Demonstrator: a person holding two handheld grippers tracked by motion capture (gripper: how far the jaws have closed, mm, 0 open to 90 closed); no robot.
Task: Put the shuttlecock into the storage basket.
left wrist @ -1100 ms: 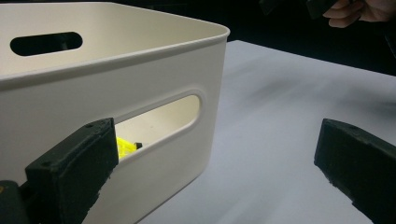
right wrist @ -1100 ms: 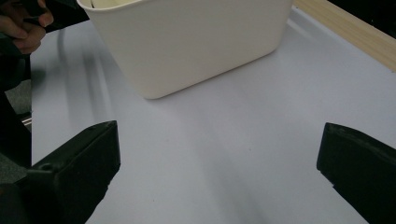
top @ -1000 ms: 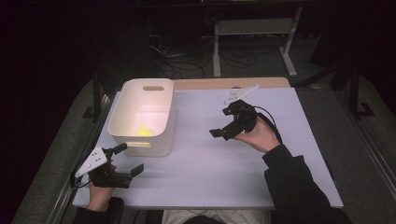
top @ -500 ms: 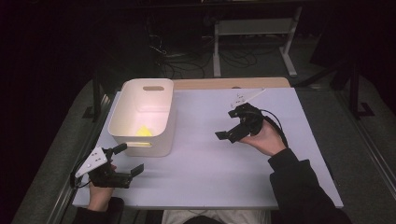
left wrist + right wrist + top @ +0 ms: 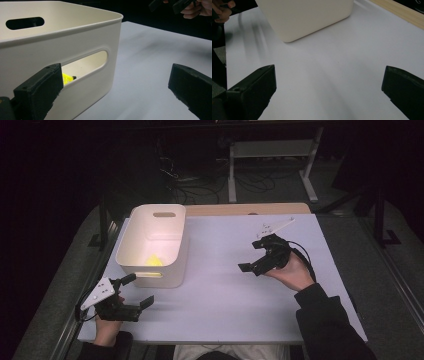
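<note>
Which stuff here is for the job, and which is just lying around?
For the job:
- white bin
- yellow thing inside the bin
- left gripper, open
- right gripper, open

Just lying around:
- white stand behind the table
- floor cables

Dim room, lit white table (image 5: 225, 305).
Behind: wooden strip (image 5: 250, 209), tangled floor cables (image 5: 185, 185), pale metal stand (image 5: 272, 150); grey flooring (image 5: 390, 295) at both sides.
</note>
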